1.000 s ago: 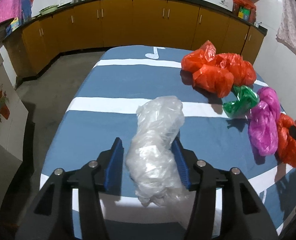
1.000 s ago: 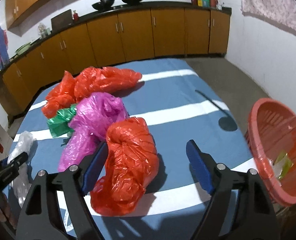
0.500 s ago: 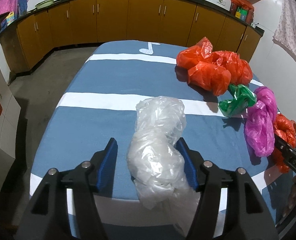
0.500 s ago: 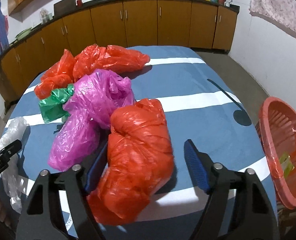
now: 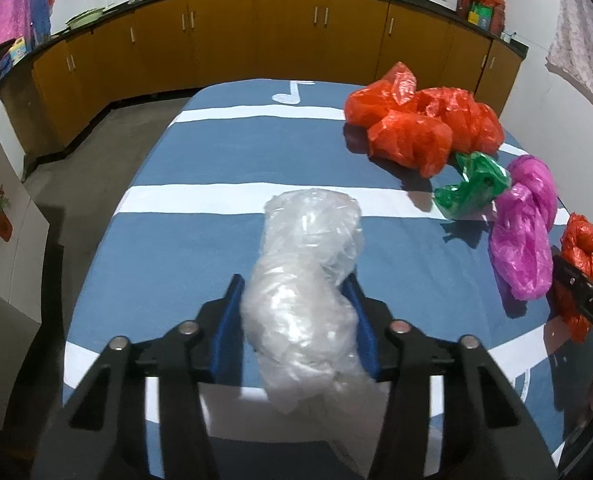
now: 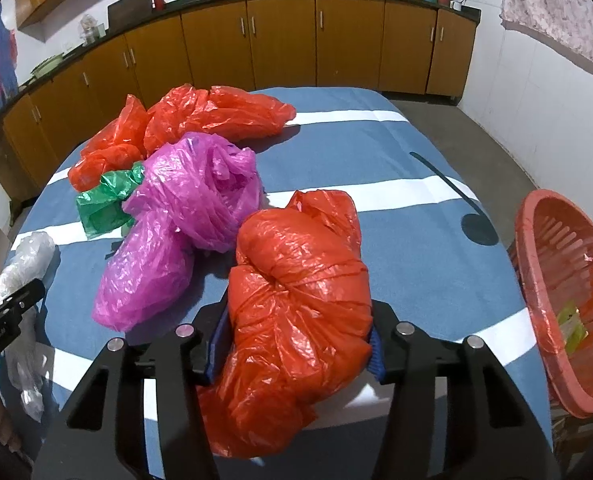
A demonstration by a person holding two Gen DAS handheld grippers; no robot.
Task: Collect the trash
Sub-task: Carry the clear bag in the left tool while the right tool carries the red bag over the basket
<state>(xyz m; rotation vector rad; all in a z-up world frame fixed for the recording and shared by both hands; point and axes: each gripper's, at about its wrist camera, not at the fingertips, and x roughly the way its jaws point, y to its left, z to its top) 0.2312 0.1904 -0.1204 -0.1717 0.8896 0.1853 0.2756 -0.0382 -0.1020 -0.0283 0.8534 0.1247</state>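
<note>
Left gripper (image 5: 294, 320) clamped on clear plastic bag (image 5: 308, 280) near table edge. Right gripper (image 6: 296, 340) clamped on red plastic bag (image 6: 296, 300); red basket (image 6: 536, 280) beyond table edge, right of it.

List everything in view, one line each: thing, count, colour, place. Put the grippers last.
clear bag: 1, transparent, near left of the table, between the left jaws.
near red bag: 1, red-orange, near right, between the right jaws.
pink bag: 1, magenta, middle, left of the near red bag.
green bag: 1, green, tucked between the pink bag and the far red bags.
far red bags: a heap, count unclear, red-orange, far side.
table: 1, blue cloth with white stripes.
basket: 1, red-orange, off the table's right edge, scraps inside.
cabinets: a row, brown, along the wall.
left gripper: 1, black, blue pads, closed on the clear bag.
right gripper: 1, same, closed on the near red bag.
</note>
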